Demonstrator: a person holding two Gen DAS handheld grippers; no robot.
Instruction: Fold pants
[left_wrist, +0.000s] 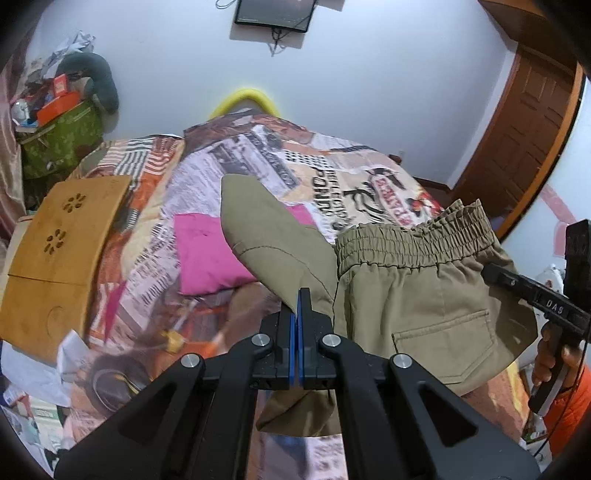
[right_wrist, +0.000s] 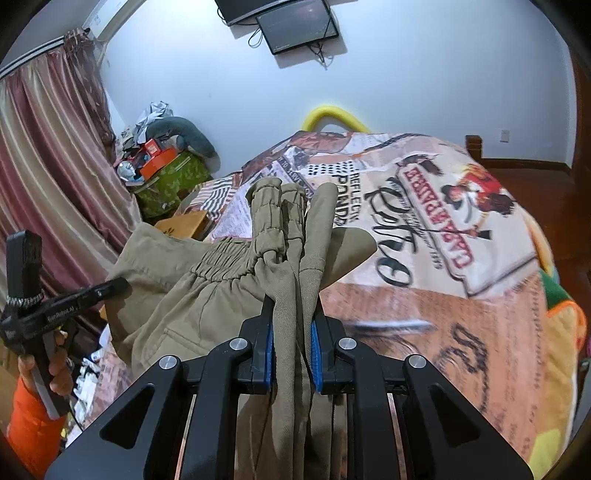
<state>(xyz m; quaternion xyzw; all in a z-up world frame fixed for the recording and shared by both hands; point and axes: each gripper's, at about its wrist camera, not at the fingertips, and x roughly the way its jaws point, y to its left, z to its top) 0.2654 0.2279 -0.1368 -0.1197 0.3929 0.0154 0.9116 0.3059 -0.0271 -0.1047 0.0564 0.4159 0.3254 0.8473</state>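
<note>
Khaki pants (left_wrist: 436, 295) hang above the bed, held up between both grippers. Their elastic waistband (left_wrist: 406, 240) runs along the top, with a back pocket (left_wrist: 443, 347) below it. My left gripper (left_wrist: 300, 297) is shut, its blue pads pinching a fold of the khaki cloth. One leg end sticks up past it. In the right wrist view my right gripper (right_wrist: 293, 304) is shut on a thick bunch of the pants (right_wrist: 207, 295), waistband included. Each gripper shows in the other's view: the right gripper (left_wrist: 489, 271) reaches into the fabric's right edge, and the left gripper (right_wrist: 122, 284) reaches in from the left.
Underneath lies a bed with a printed bedspread (right_wrist: 443, 258). A pink cloth (left_wrist: 210, 254) and a wooden lap tray (left_wrist: 62, 251) rest on its left side. A green box (left_wrist: 62, 140) piled with clutter stands by the wall. A curtain (right_wrist: 48, 177), a wooden door (left_wrist: 524, 122), a hand (left_wrist: 550, 354).
</note>
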